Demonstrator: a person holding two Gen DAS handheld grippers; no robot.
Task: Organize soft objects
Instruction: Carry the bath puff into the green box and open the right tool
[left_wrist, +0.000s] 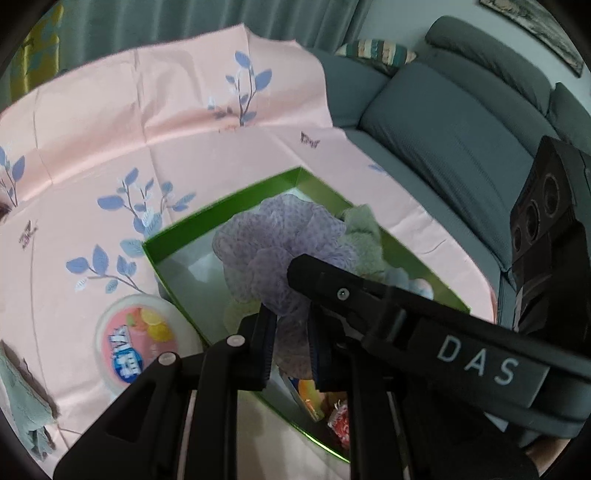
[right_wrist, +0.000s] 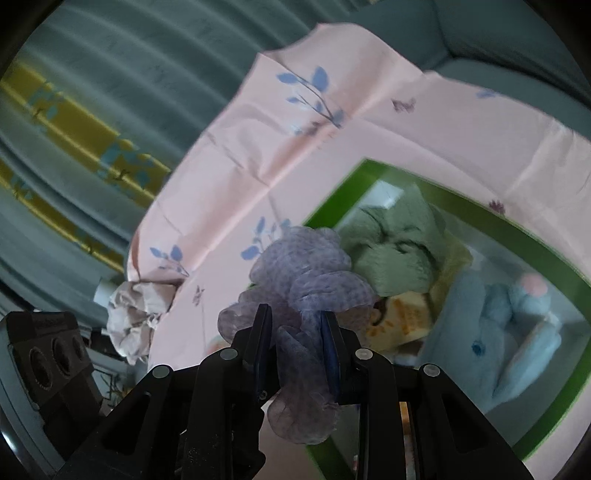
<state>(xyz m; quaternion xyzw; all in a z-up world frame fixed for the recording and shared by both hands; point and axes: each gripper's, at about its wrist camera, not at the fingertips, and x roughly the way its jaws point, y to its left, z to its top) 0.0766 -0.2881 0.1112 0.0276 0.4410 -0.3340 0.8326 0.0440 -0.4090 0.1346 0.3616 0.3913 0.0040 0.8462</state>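
A purple ruffled mesh cloth (left_wrist: 280, 236) hangs bunched above a green box (left_wrist: 221, 206) on the pink leaf-print tablecloth (left_wrist: 147, 147). My left gripper (left_wrist: 291, 332) is shut on the cloth's lower part. My right gripper (right_wrist: 295, 332) is shut on the same purple cloth (right_wrist: 306, 284), which droops below its fingers. The right tool's black arm marked DAS (left_wrist: 476, 358) crosses the left wrist view. Inside the green box (right_wrist: 332, 199) lie a sage-green towel (right_wrist: 395, 251), a light-blue plush (right_wrist: 498, 332) and a yellow soft item (right_wrist: 399, 317).
A round tub with a pink fruit label (left_wrist: 138, 336) stands left of the box. A grey-green cloth (left_wrist: 26, 398) lies at the table's left edge. A crumpled beige cloth (right_wrist: 136, 314) hangs off one corner. A grey sofa (left_wrist: 443, 129) with a striped cushion (left_wrist: 380, 51) is behind.
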